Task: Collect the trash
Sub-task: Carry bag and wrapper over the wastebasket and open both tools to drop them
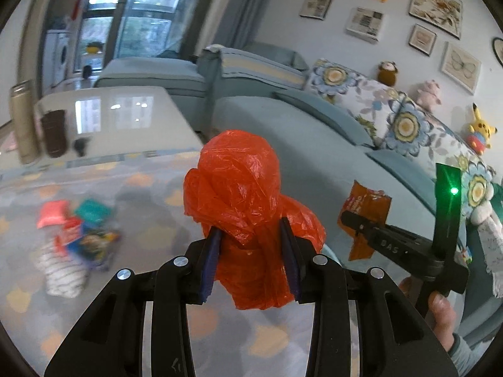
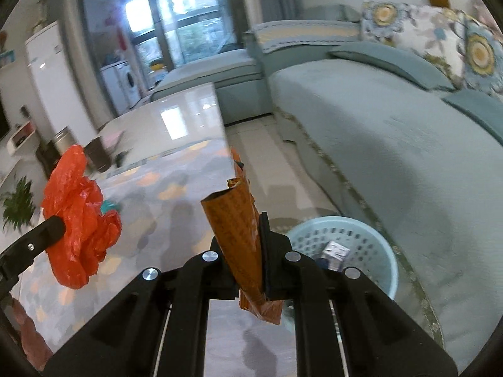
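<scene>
Above the desk (image 2: 176, 169) my left fingers (image 1: 251, 235) pinch a red bag (image 1: 239, 185) and my right fingers (image 2: 256, 220) clamp an orange wrapper (image 2: 235, 220), both bound for the basket (image 2: 371, 251).

Black tongs (image 1: 250, 235) with silver rivets, blue pads (image 1: 210, 262), grey sleeve (image 1: 462, 353).

Crinkled glossy red plastic bag (image 1: 239, 194), shiny orange foil wrapper (image 2: 242, 229), perforated pale-blue plastic basket (image 2: 374, 245), glossy tabletop (image 1: 125, 116)

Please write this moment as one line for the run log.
left gripper: shut on red plastic bag | right gripper: shut on orange wrapper | blue basket: on floor, holds small carton
</scene>
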Demonstrator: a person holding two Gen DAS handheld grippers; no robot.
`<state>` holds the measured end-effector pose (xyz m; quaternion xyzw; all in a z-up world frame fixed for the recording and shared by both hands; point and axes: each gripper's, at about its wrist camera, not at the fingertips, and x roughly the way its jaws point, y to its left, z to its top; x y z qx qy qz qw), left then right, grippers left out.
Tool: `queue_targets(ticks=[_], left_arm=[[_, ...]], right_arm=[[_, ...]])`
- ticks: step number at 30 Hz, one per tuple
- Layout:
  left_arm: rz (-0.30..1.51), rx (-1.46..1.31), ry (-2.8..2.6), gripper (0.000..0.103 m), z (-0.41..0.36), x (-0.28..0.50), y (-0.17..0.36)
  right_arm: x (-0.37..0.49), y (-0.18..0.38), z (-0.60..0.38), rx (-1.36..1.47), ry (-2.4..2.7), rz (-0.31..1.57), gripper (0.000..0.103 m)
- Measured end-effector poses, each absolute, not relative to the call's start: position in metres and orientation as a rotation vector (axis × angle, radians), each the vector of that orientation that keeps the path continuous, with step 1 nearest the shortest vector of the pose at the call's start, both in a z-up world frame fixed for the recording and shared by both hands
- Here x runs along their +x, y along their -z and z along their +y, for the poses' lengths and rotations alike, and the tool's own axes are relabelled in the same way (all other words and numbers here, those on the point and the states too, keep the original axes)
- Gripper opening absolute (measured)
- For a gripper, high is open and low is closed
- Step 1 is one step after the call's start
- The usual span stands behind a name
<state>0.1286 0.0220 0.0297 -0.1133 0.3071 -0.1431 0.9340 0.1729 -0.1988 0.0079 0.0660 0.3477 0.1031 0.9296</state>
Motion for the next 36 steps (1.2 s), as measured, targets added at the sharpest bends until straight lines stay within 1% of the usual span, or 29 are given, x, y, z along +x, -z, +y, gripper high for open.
queue_targets(ticks=[11, 16, 22, 25, 26, 28, 29, 30, 32, 36], left_arm=[[0.71, -0.196, 0.377, 0.035, -0.053, 0.186, 0.017], [0.751, -0.175, 0.371, 0.035, -0.075, 0.208, 0.042], [0.77, -0.166, 0.386, 0.036, -0.091, 0.219, 0.055], [0.78, -0.164, 0.389, 0.041, -0.1, 0.223, 0.061], [0.781, -0.165, 0.39, 0.042, -0.101, 0.223, 0.061], [0.78, -0.166, 0.394, 0.049, -0.104, 0.223, 0.062], [0.776, -0.165, 0.392, 0.056, -0.105, 0.222, 0.062], [0.769, -0.162, 0.387, 0.063, -0.106, 0.221, 0.061], [0.756, -0.166, 0.377, 0.067, -0.106, 0.217, 0.058], [0.743, -0.165, 0.372, 0.067, -0.102, 0.211, 0.051]], right_arm=[[0.212, 0.042, -0.273, 0.274, -0.122, 0.754, 0.008], [0.232, 0.065, -0.281, 0.289, -0.092, 0.817, 0.009], [0.246, 0.092, -0.29, 0.325, -0.076, 0.918, 0.011], [0.247, 0.108, -0.292, 0.351, -0.068, 0.973, 0.019], [0.247, 0.11, -0.292, 0.343, -0.057, 0.98, 0.023], [0.245, 0.109, -0.299, 0.348, -0.04, 0.973, 0.038], [0.244, 0.108, -0.302, 0.359, -0.028, 0.966, 0.056], [0.241, 0.105, -0.307, 0.373, -0.014, 0.949, 0.063], [0.238, 0.101, -0.311, 0.372, -0.002, 0.928, 0.063], [0.236, 0.099, -0.317, 0.402, -0.005, 0.925, 0.063]])
